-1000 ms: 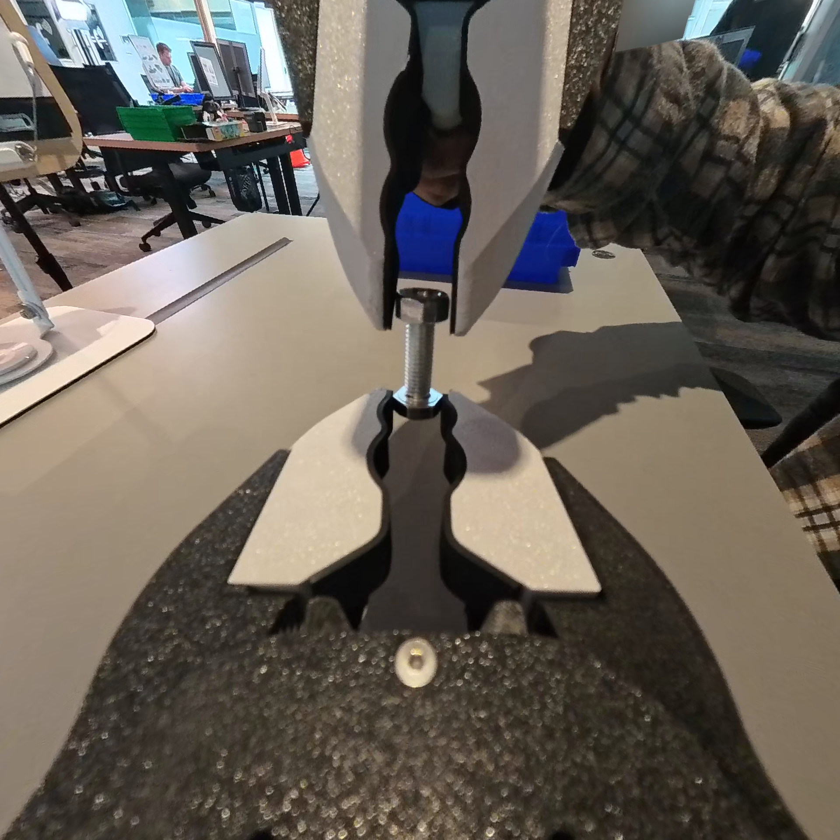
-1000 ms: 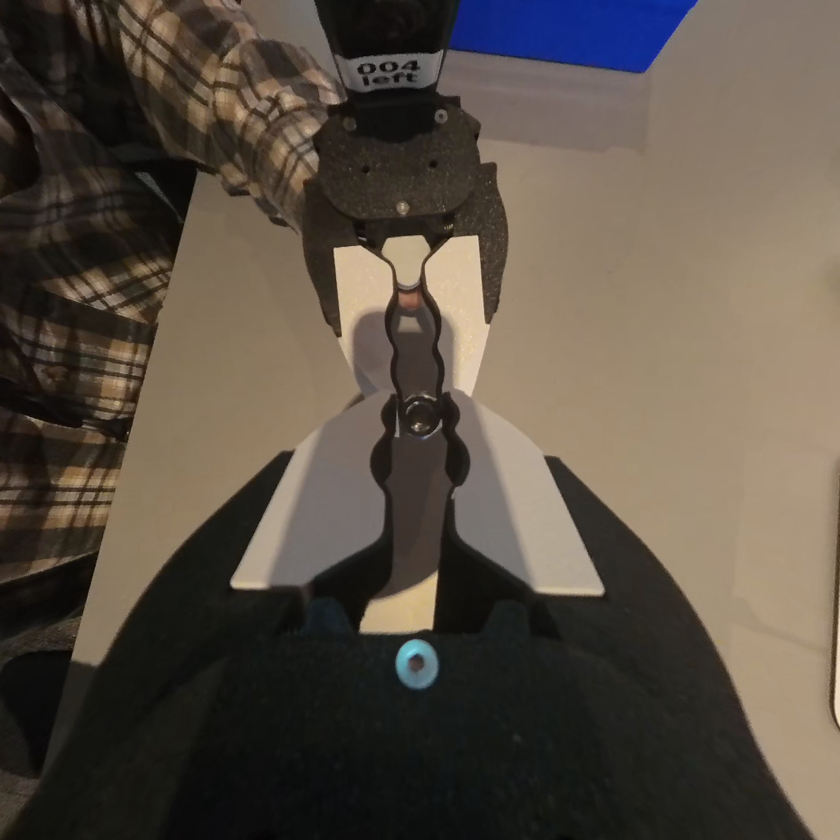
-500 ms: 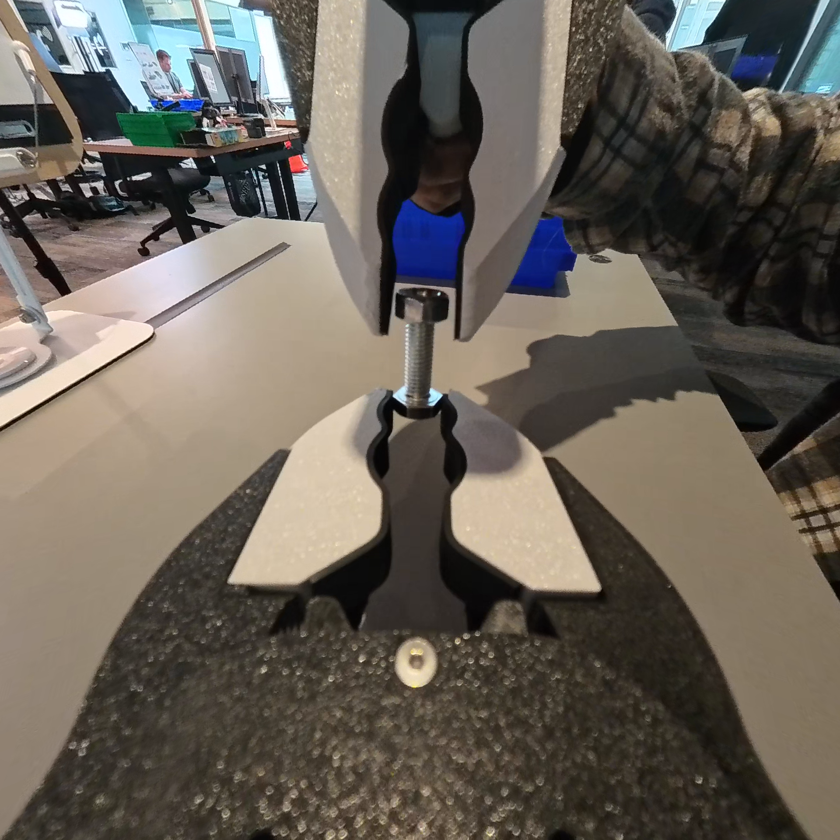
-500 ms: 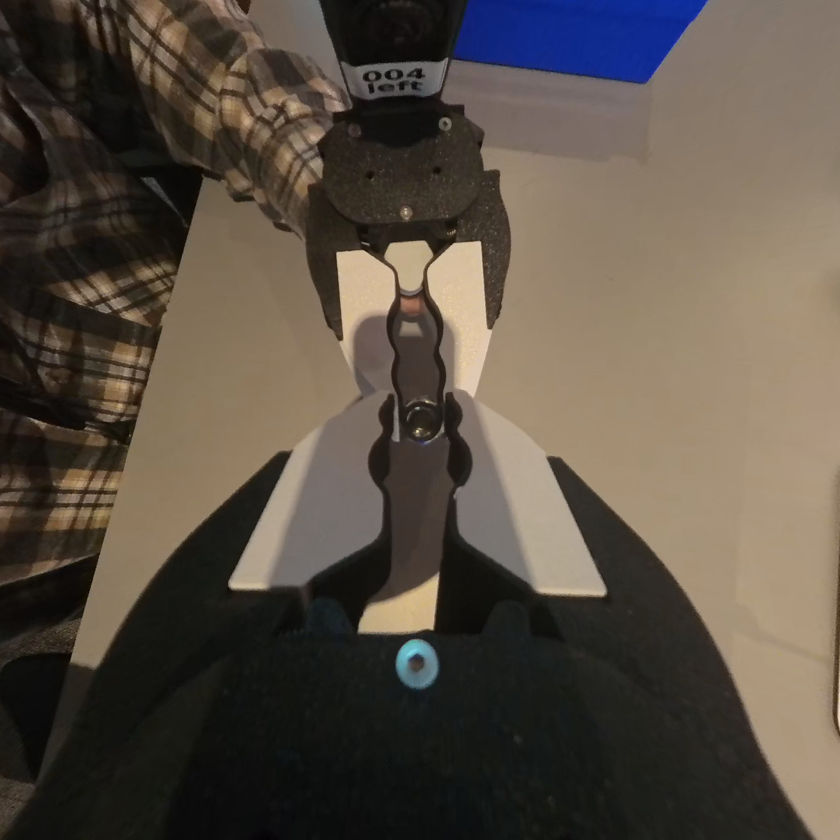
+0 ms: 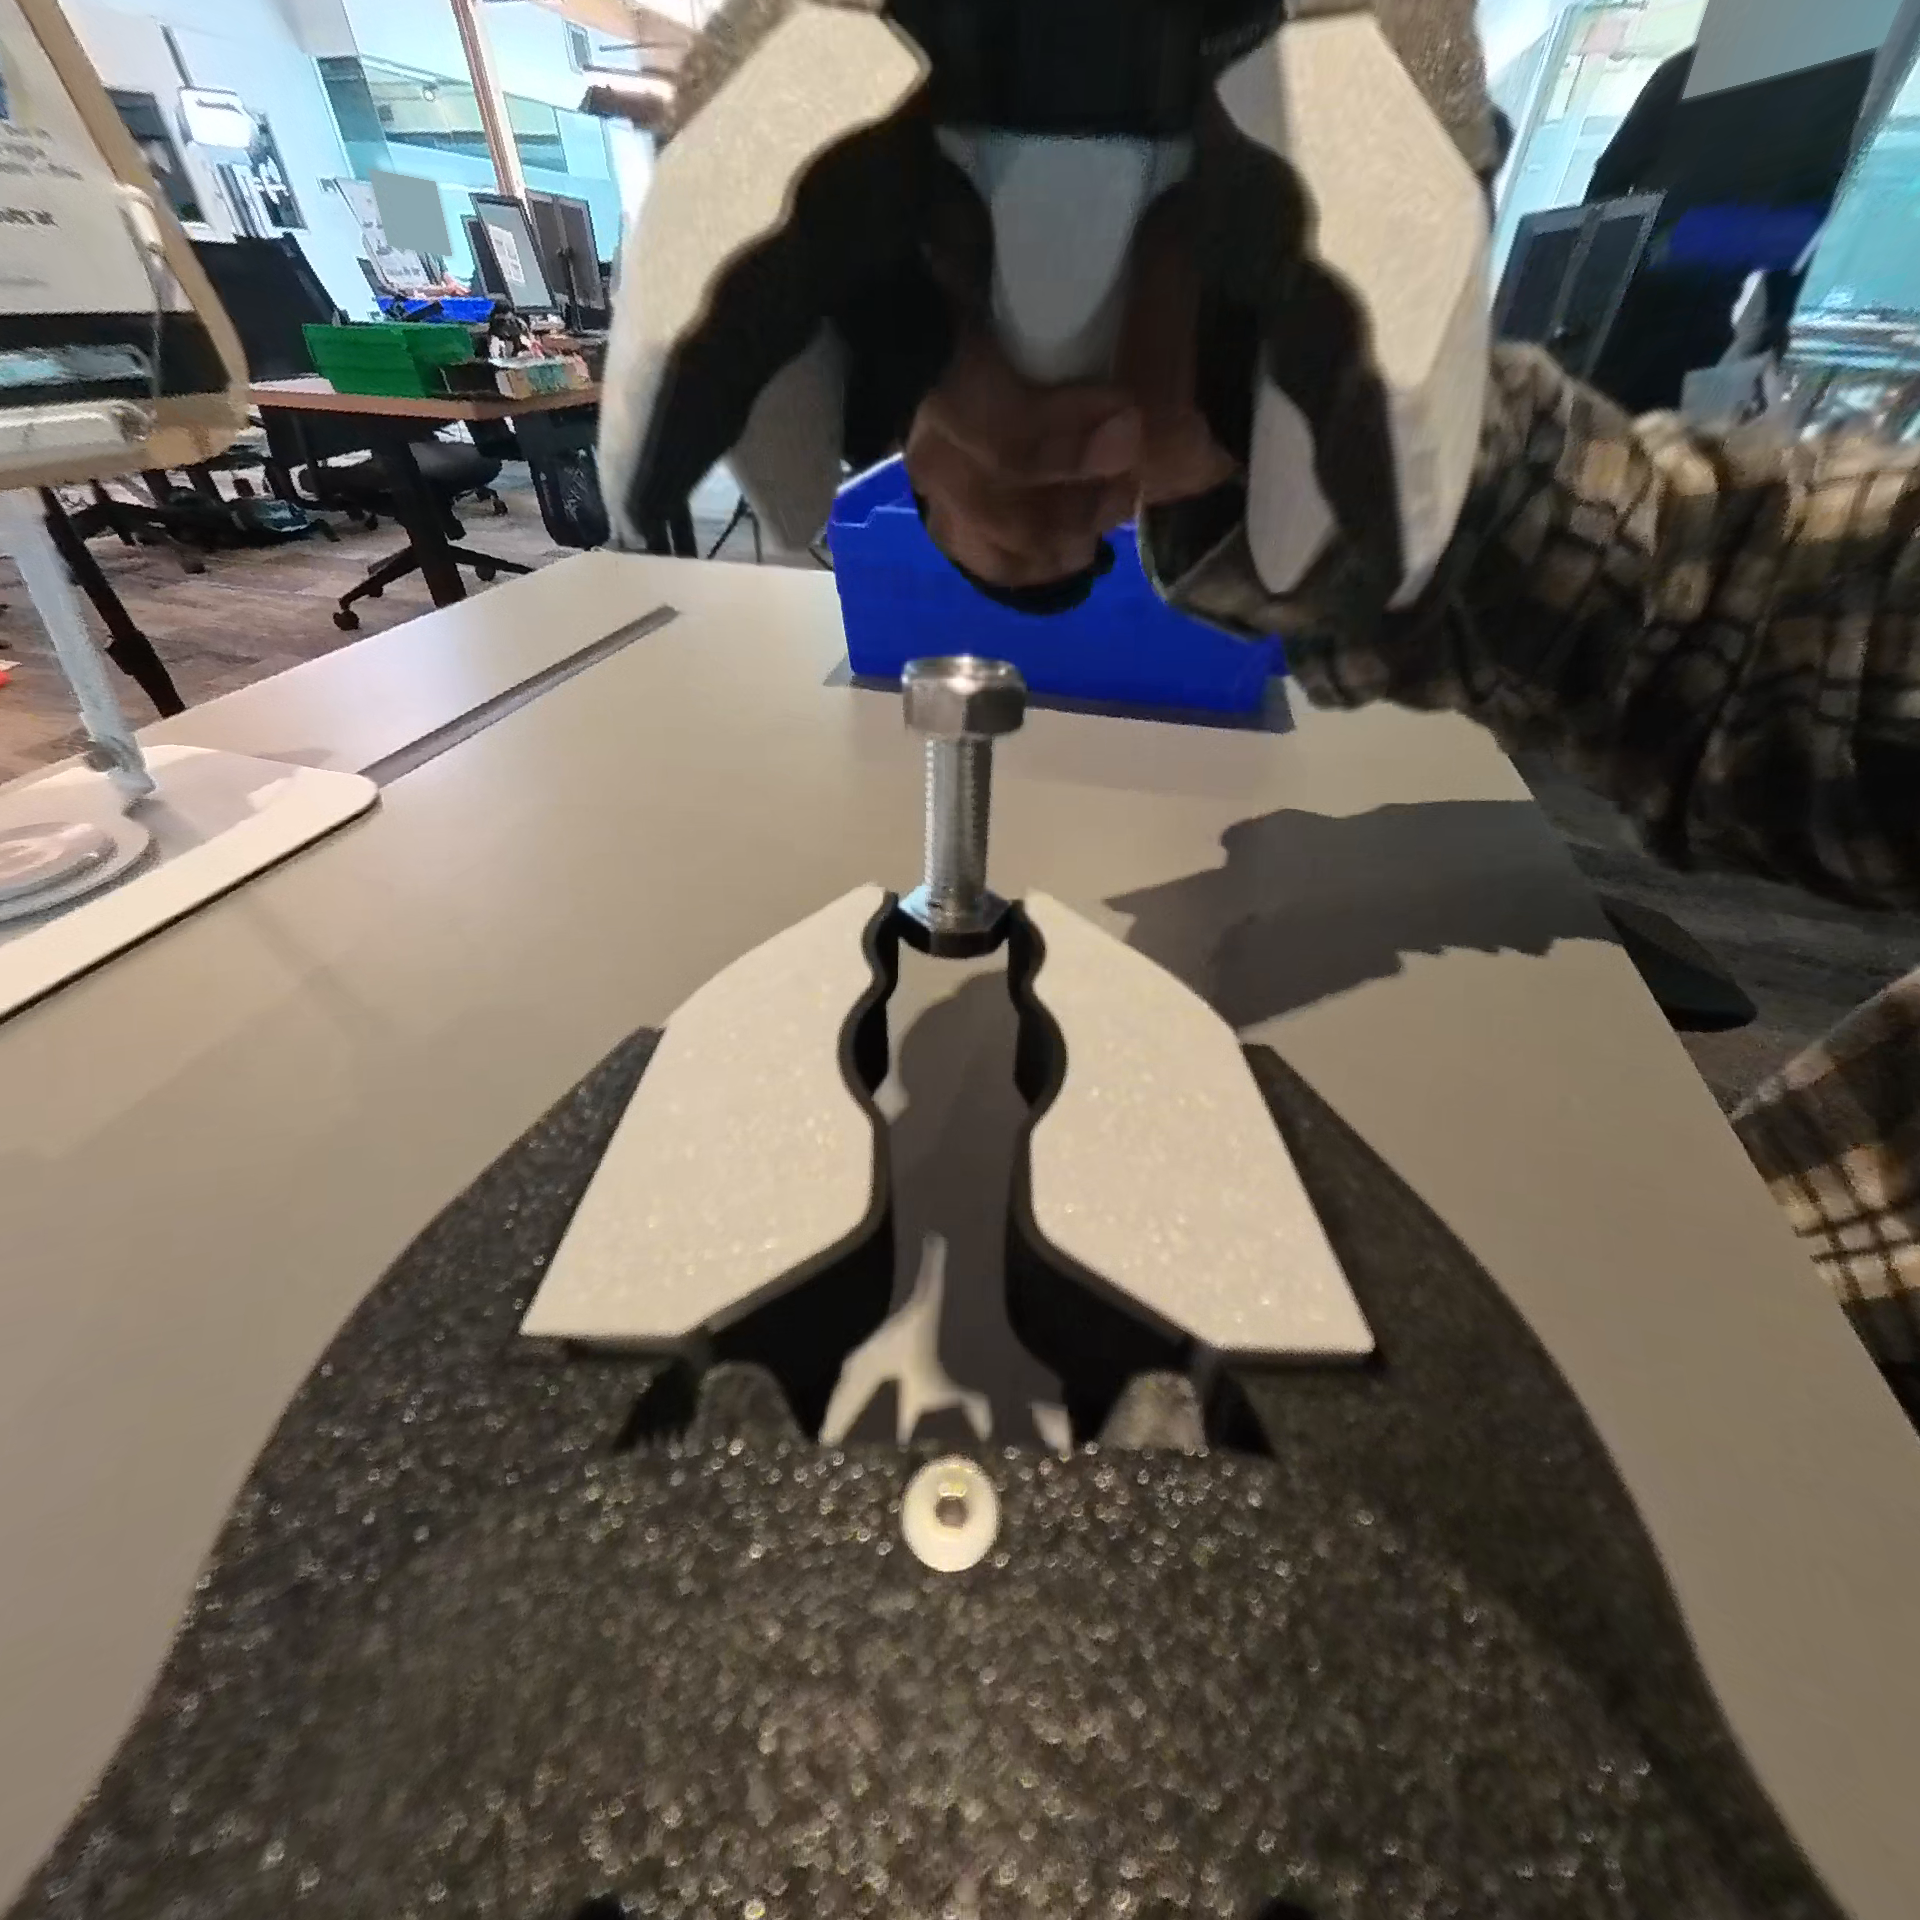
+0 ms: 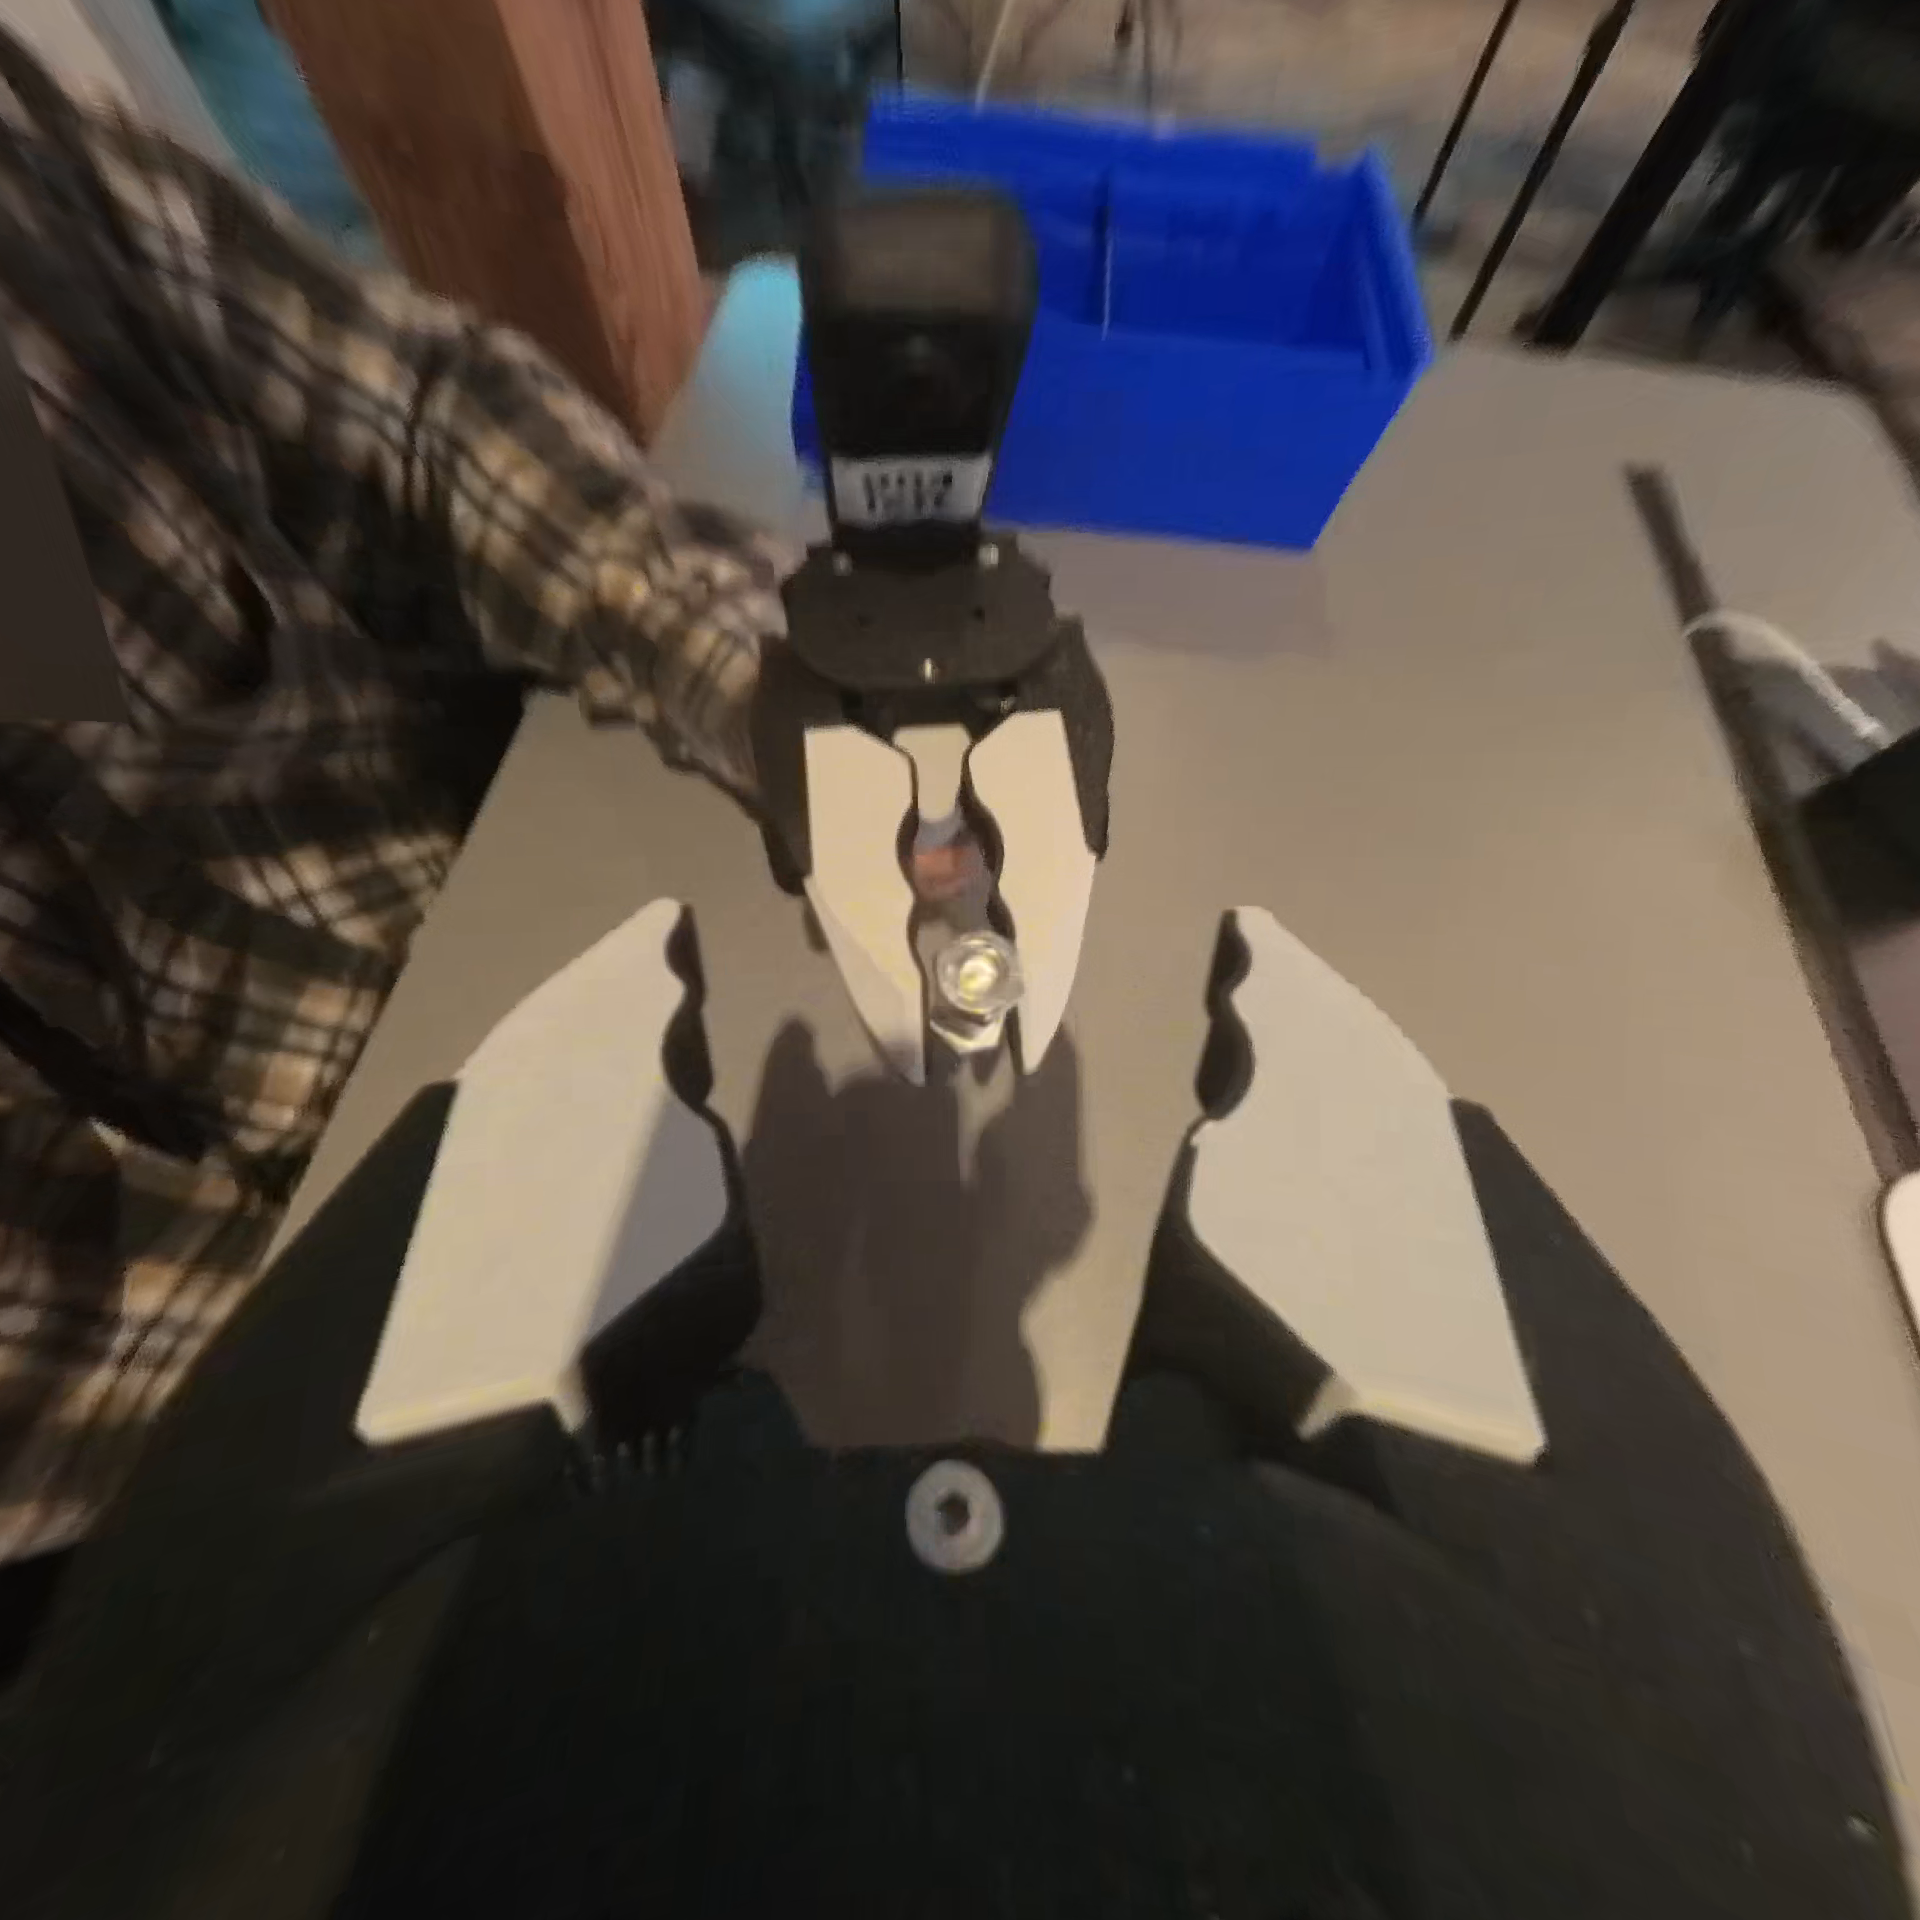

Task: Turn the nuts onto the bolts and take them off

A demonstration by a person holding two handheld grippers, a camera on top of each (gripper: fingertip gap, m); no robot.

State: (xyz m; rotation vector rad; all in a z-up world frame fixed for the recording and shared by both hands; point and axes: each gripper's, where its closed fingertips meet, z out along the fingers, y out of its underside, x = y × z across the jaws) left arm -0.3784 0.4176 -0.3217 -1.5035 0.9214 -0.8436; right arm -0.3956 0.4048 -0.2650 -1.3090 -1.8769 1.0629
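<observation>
A silver bolt [image 5: 956,810] stands upright over the grey table [image 5: 416,987], head up, with a nut [image 5: 954,928] on its lower end. My left gripper [image 5: 954,914] is shut on the nut and holds it level. My right gripper [image 5: 987,530] hangs above the bolt head with its jaws wide open and empty, clear of the head. In the right wrist view the right gripper [image 6: 953,920] is open around nothing. Below it the left gripper [image 6: 971,1060] holds the nut [image 6: 966,1034], and the bolt head [image 6: 975,975] shows end-on.
A blue bin [image 5: 1039,634] stands on the table behind the bolt and also shows in the right wrist view [image 6: 1195,343]. A white flat stand base [image 5: 156,831] lies at the left. A plaid sleeve [image 5: 1662,644] reaches in from the right. A dark slot [image 5: 520,707] runs along the table. Spacing between my two grippers at the tips: around 6 cm.
My right gripper has let go of the bolt head, opened wide and lifted away. My left gripper still holds the nut with the bolt in it.
</observation>
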